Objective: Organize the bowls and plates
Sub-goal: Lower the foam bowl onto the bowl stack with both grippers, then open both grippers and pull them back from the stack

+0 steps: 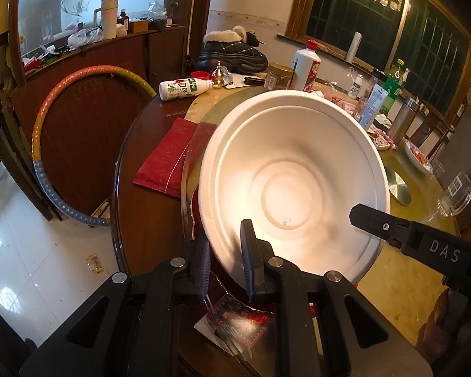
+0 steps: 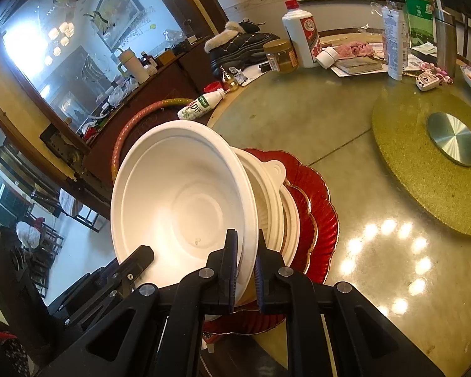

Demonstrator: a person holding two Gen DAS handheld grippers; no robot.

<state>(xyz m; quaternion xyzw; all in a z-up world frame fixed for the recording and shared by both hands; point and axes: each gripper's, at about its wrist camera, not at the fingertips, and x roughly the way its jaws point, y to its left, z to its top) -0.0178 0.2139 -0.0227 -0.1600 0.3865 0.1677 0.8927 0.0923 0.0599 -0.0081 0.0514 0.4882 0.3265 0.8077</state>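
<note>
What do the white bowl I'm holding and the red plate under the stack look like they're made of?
White bowl: looks like moulded pulp or foam disposable ware; matte, thin rim, pressed rings in the base. It could be plastic.
Red plate: likely glass or glossy plastic; ribbed, shiny, translucent-looking red with a gold scalloped edge.

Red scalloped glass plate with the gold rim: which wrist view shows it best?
Right wrist view. The red scalloped glass plate with the gold rim lies on the table under the white bowl stack, its fluted edge clear. In the left wrist view the tilted white foam bowl hides nearly all of it; I can't pick it out reliably.
</note>
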